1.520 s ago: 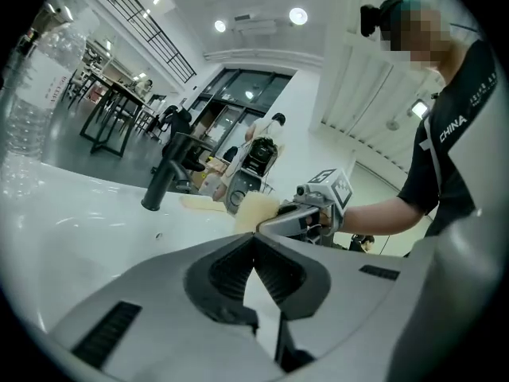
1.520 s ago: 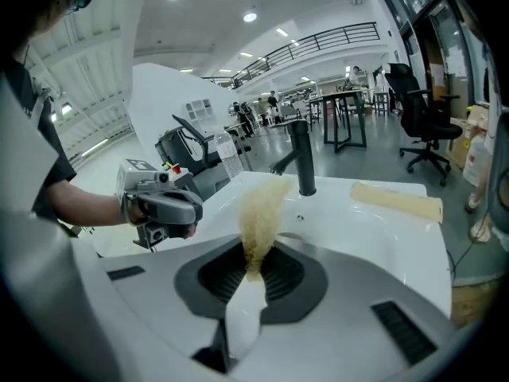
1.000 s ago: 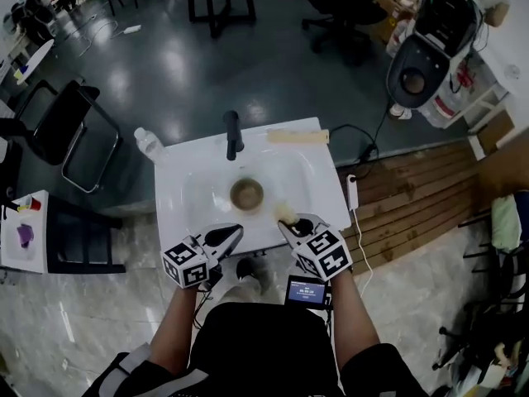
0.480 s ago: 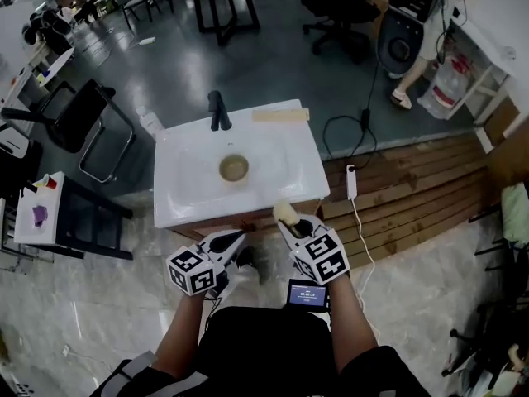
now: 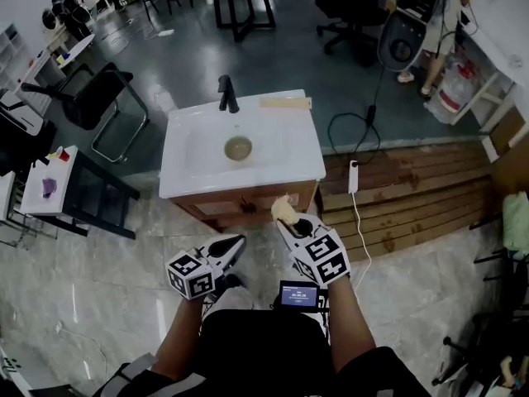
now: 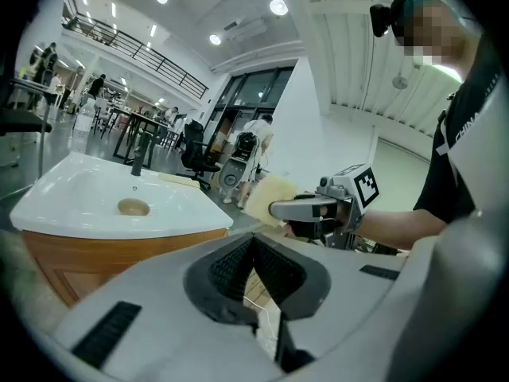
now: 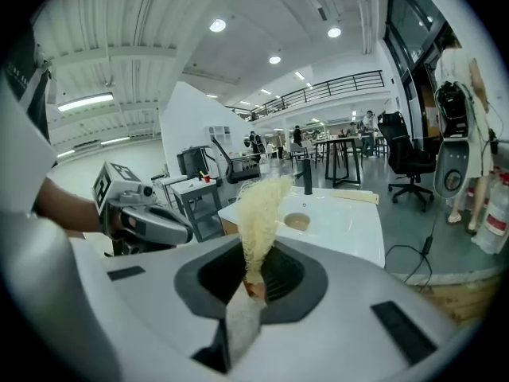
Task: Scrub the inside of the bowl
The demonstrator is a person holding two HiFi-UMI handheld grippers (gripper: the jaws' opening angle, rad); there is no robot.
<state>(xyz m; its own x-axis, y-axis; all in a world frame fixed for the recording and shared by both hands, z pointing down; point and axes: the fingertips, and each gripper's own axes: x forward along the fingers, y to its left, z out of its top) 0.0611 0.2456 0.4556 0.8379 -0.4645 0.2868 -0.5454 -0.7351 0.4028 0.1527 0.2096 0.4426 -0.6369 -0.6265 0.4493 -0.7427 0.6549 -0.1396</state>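
A brown bowl sits in the middle of a white sink on a wooden cabinet, well ahead of me. Both grippers hang over the tiled floor, short of the sink's front edge. My right gripper is shut on a pale yellow fibrous scrubber, which stands up between its jaws. My left gripper is shut with nothing in it. In the left gripper view the bowl lies far to the left and the scrubber is straight ahead. The right gripper view shows the bowl behind the scrubber.
A black faucet and a pale wooden strip stand at the sink's back. A black chair and a small white side table are to the left. A wooden deck with a power strip lies to the right.
The view has backed away from the sink, which is now smaller and farther off. Both grippers, earlier at the sink's front edge, are now over the floor. The scrubber stays gripped.
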